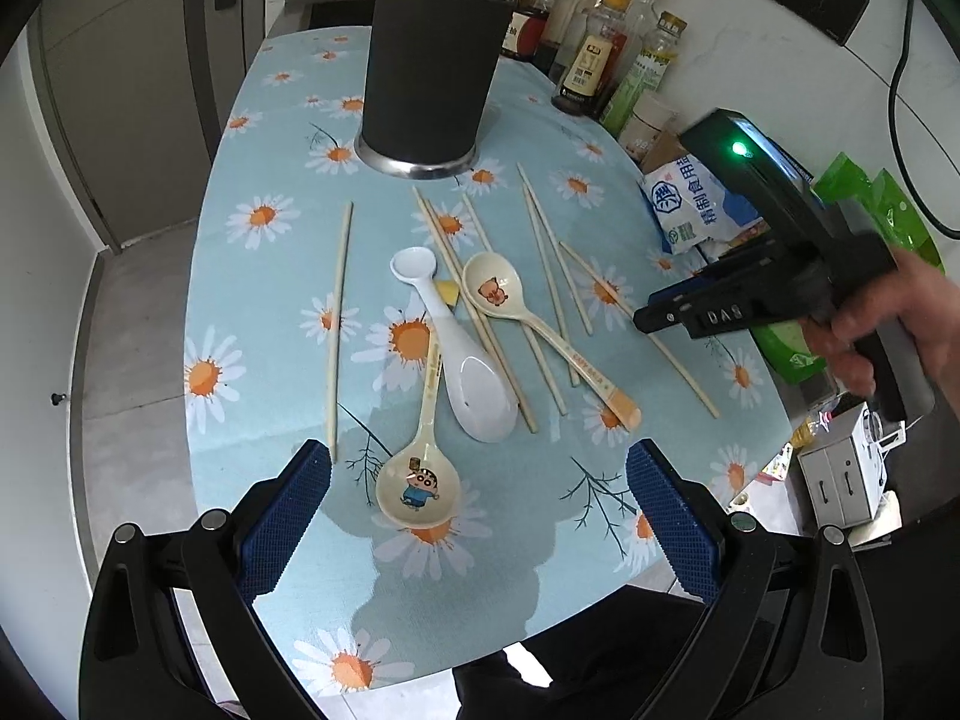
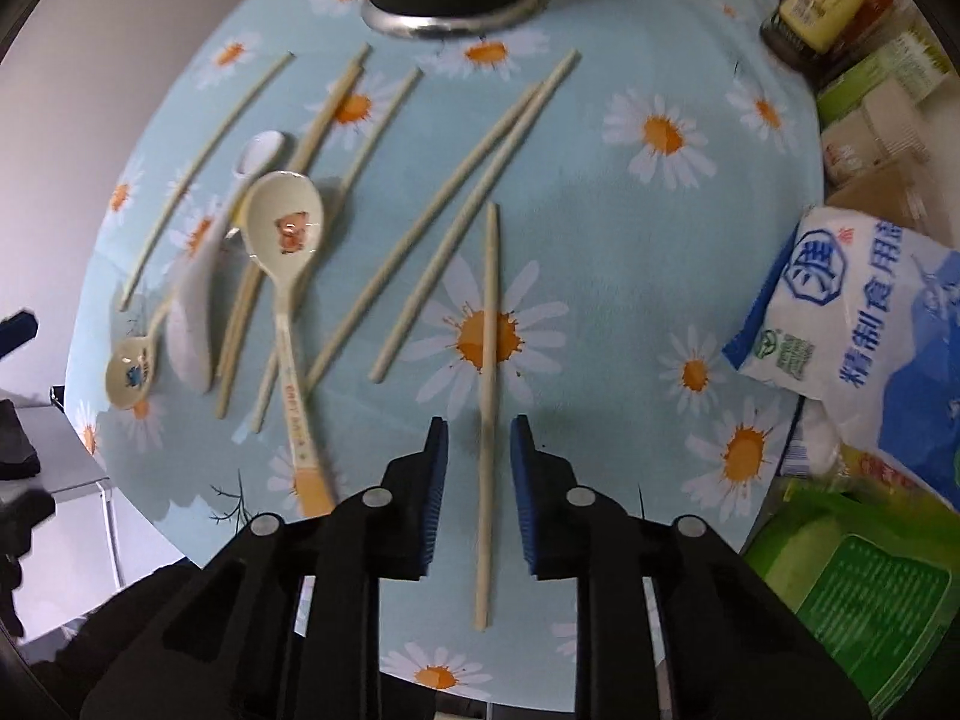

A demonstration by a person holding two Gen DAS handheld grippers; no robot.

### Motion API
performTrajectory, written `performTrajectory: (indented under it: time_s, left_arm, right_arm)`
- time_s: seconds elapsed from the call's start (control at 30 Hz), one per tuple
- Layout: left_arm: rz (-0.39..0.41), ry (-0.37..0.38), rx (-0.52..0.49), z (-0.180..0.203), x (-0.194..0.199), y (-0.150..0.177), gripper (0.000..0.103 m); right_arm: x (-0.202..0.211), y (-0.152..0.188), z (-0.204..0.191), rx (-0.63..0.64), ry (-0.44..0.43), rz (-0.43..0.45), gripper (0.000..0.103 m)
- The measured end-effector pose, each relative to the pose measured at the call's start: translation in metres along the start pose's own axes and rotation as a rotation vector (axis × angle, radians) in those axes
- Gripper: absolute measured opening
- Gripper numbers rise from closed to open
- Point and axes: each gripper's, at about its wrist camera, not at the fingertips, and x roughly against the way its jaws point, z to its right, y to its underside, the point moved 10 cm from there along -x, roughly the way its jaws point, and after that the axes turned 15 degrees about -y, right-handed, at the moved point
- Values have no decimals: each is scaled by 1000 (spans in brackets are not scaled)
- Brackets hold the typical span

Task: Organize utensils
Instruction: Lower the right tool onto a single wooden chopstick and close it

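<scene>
A black utensil holder (image 1: 429, 72) stands at the back of the daisy tablecloth (image 1: 270, 138). Several pale chopsticks lie scattered in front of it, among three spoons: a cartoon-boy spoon (image 1: 417, 486), a white spoon (image 1: 474, 384) and a pig spoon (image 1: 495, 291). My left gripper (image 1: 480, 456) hangs wide open above the cartoon-boy spoon, touching nothing. My right gripper (image 2: 480, 426) points down at the table, its blue pads either side of the rightmost chopstick (image 2: 489, 330). A small gap shows on each side, so the chopstick is not pinched. In the left wrist view a hand holds the right gripper (image 1: 642, 318) at the right.
Sauce bottles (image 1: 600, 48) crowd the back right corner. A blue-and-white salt bag (image 2: 852, 324) and green packets (image 2: 852, 576) lie along the right edge. A small white box (image 1: 846, 474) stands beyond the table's right edge. The near table edge (image 1: 420, 654) drops to the floor.
</scene>
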Motion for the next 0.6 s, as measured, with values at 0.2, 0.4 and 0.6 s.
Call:
performTrajectory:
  time_s: [0.2,0.4,0.6]
  left_arm:
    - [-13,-6,18,-7,-7,-3,96]
    - [-17,-17,14,-11,-10,-6,96]
    - [-34,-20,7,-12,-16,-9,96]
  right_arm:
    - [-6,-4,9,-10,14,-92,11]
    - [-6,-8,14,-1,41,-118,8]
    - [-12,-8,7,-9,41,-121,6]
